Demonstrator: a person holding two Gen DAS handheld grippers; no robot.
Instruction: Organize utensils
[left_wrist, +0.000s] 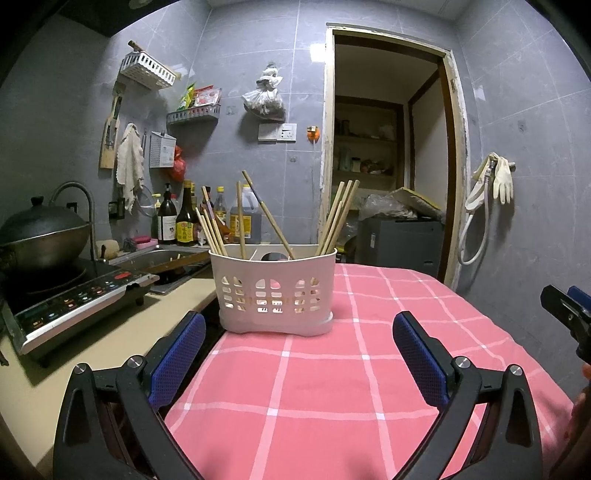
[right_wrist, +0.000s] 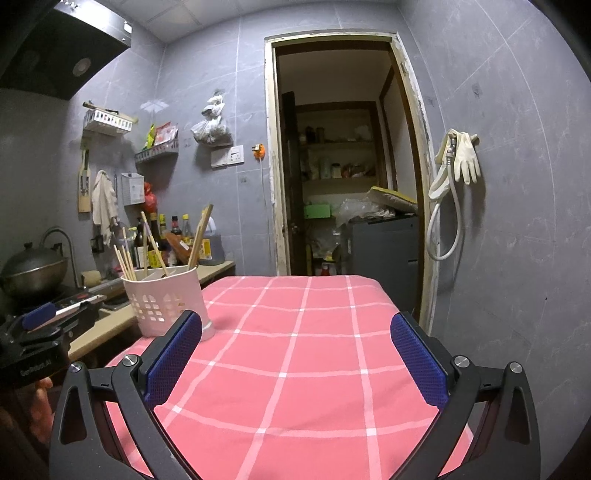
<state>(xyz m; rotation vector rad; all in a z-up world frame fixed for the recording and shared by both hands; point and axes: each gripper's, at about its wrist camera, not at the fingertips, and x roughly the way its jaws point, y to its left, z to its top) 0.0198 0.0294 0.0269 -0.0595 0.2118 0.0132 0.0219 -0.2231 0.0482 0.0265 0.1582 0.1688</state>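
Both our grippers, left (left_wrist: 299, 354) and right (right_wrist: 295, 356), gape empty. Basket (left_wrist: 275, 291) at 12; a clumsy grab could tip it and scatter chopsticks (left_wrist: 338, 218).

The left claw (left_wrist: 299, 350) stands wide and empty before the white utensil basket (left_wrist: 275, 295) of wooden chopsticks (left_wrist: 338, 218) on the pink-checked bench (left_wrist: 332, 387).
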